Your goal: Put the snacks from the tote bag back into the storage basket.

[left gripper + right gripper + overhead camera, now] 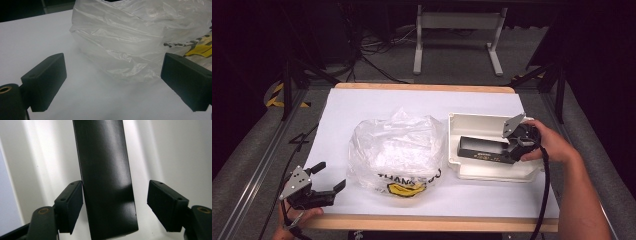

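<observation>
We are squaring the right gripper (515, 146) on the black box (482, 149) lying in the white tray (472, 123) at three o'clock on the table (362, 102); its fingers (71, 202) are standing apart around the box's end, one nearly touching. We should be centring before squeezing. The left gripper (328, 177) is resting at seven o'clock, fingers wide apart, facing the plastic bag (397, 150).

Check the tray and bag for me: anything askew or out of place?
The black box lies at a slant in the white tray, not square to its walls. The right gripper straddles it, a gap at one pad. The plastic bag sits crumpled but intact.
</observation>
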Tool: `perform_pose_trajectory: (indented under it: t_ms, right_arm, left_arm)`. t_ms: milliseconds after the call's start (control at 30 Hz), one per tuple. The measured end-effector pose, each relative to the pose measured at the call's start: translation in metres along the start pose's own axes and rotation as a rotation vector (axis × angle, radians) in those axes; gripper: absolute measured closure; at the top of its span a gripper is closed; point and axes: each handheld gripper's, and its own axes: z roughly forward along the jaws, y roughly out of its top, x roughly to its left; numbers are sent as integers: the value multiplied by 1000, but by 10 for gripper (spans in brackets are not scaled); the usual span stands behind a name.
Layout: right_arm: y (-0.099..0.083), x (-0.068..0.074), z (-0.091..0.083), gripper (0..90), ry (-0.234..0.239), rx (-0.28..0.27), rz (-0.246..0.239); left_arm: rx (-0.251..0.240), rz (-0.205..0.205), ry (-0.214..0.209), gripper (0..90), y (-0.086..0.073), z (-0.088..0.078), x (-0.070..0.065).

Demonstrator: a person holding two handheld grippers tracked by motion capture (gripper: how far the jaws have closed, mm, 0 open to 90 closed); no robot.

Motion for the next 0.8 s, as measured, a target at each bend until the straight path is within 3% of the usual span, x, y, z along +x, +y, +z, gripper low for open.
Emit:
perform_pose_trajectory:
  t_ms: [200, 300, 367, 567, 800]
  right_arm:
    - [0, 0, -2, 322, -54, -8, -6]
    - [2, 2, -8, 335, -82, -59, -7]
    - [3, 5, -14, 333, -79, -125, 4]
    - [4, 10, -22, 328, -125, -173, 7]
    - [1, 17, -33, 305, -182, -273, 94]
  left_arm:
    - [3, -2, -1, 73, 0, -1, 1]
    - [-3, -2, 2, 73, 0, -1, 0]
    - [-4, 0, 1, 72, 0, 0, 0]
    - [-1, 3, 3, 72, 1, -2, 0]
    - [-4, -1, -5, 72, 1, -1, 1]
